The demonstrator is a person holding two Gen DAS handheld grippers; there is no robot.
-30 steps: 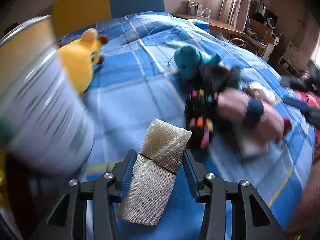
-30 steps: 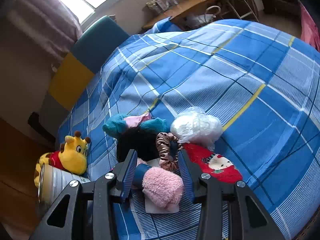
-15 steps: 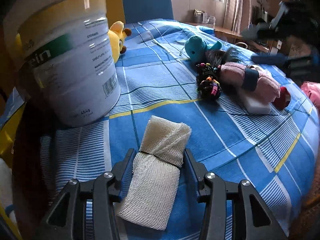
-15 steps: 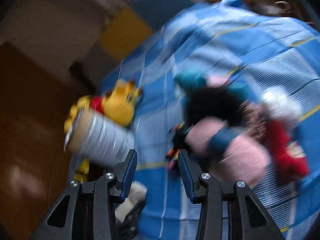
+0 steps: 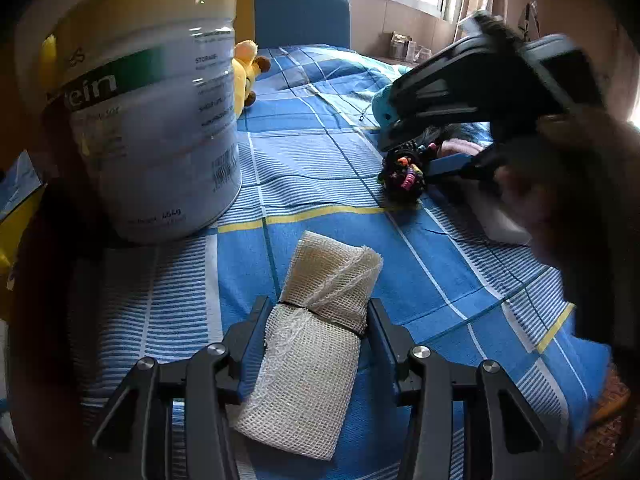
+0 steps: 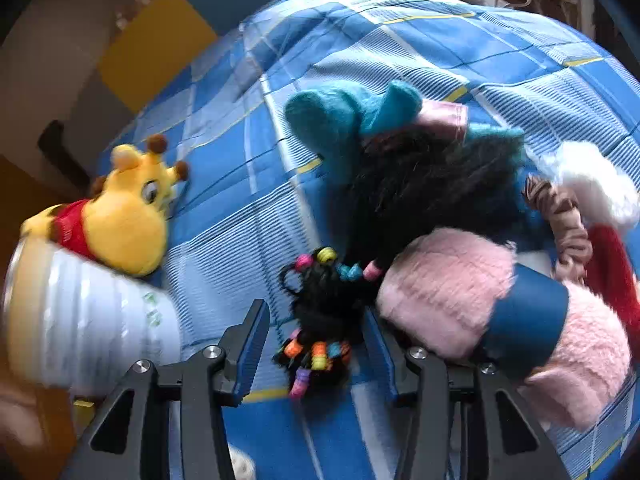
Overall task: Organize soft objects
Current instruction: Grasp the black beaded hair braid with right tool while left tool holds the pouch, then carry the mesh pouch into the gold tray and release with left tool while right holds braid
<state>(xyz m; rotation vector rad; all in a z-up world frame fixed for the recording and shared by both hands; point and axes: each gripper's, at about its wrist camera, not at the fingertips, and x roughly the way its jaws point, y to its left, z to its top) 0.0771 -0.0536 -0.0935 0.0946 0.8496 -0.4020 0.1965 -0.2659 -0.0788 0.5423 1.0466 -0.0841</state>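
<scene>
Surface: a bed covered with a blue plaid sheet (image 5: pixel 320 184) crossed by white and yellow lines; a blue and yellow headboard (image 5: pixel 300 12) stands at the far end, with windows and a wooden ledge beyond. A large tin can (image 5: pixel 148 108) stands upright on the sheet, a yellow giraffe plush (image 6: pixel 124 216) just behind it. Left gripper (image 5: pixel 316 320): jaws pressed against both sides of a banded roll of white mesh cloth (image 5: pixel 316 332), which is held clamped just above the sheet, near the can. Right gripper (image 6: pixel 316 324): jaws apart, straddling a black hair tie with coloured beads (image 6: pixel 320 320) lying on the sheet; contact cannot be confirmed. Beside it sit a pink fluffy item (image 6: pixel 480 304), a teal plush (image 6: pixel 344 120) and black fur (image 6: pixel 432 188), heaped together.
</scene>
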